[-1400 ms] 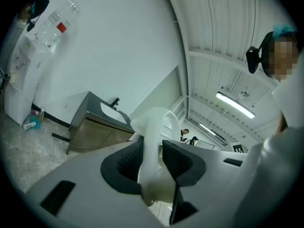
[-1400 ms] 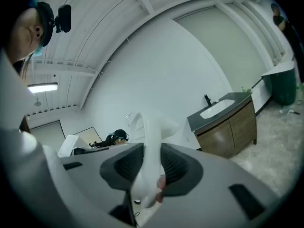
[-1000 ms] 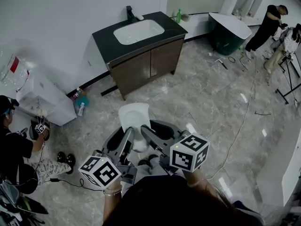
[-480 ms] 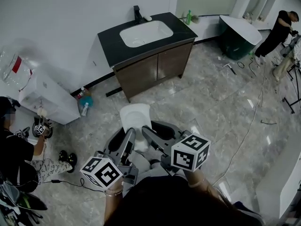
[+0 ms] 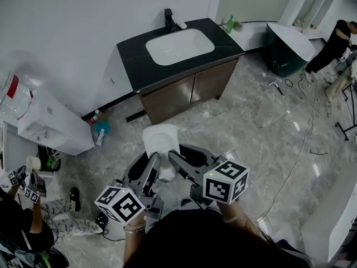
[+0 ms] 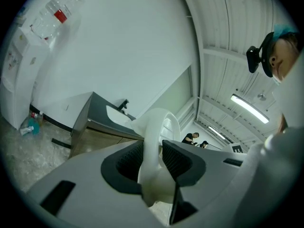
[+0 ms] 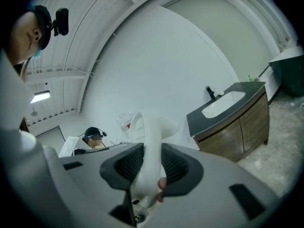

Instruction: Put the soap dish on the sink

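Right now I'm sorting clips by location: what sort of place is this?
Likely a bathroom-fixture showroom or studio, not a home bathroom: a lone vanity with a sink against a bare wall, a dark green tub on the open floor, and a cable trailing across it.

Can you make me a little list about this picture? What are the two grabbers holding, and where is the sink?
Held thing: white soap dish
Left gripper: jaws closed on the dish's left edge
Right gripper: jaws closed on the dish's right edge
Where the dish is: in the air over the floor, short of the sink
Sink: white basin in a black countertop, ahead by the wall
Faucet: black, behind the basin
Job done: not yet
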### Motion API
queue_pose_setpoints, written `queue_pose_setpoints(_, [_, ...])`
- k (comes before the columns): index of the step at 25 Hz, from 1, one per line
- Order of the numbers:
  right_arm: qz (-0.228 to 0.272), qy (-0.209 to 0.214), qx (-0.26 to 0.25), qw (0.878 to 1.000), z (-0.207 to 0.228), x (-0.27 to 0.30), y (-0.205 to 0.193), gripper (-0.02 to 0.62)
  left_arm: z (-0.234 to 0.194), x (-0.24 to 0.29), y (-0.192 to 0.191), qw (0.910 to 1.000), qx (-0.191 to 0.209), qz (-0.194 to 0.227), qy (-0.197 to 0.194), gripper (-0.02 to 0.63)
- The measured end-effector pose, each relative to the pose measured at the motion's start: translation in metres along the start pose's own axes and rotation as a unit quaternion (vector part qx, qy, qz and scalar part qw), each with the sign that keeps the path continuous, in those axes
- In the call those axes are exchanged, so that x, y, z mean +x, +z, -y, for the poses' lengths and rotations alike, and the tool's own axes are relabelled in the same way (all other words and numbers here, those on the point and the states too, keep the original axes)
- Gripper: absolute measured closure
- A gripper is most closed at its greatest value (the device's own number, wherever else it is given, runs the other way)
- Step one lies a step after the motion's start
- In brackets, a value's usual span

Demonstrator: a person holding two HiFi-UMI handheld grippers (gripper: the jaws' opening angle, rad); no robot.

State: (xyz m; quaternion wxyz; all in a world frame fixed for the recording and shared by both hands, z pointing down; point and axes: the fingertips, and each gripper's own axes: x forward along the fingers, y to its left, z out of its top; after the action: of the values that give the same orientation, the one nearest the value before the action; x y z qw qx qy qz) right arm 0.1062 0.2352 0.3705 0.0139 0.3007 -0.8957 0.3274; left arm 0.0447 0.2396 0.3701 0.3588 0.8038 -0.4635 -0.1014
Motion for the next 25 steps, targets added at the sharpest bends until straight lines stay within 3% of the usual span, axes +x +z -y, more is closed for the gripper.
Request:
queue_pose_setpoints(11, [0.025, -0.020, -0.026, 0.999, 0.024, 0.122, 0.086, 0.482, -0.073, 0.065, 0.119, 0.9991, 0.014, 0.009, -0.038, 0.489])
queue_pose_setpoints(18, [0.014, -0.036, -0.011, 0.999, 0.052, 0.156, 0.096, 0.482, -0.104, 0.096, 0.133, 0.9994, -0.002, -0.007, -0.035, 0.488])
queue_pose_setpoints(25, [-0.003, -0.027, -0.004, 1.000, 0.094, 0.207, 0.122, 0.482, -0.145, 0.146, 0.161, 0.9997, -0.013, -0.004, -0.018, 0.489])
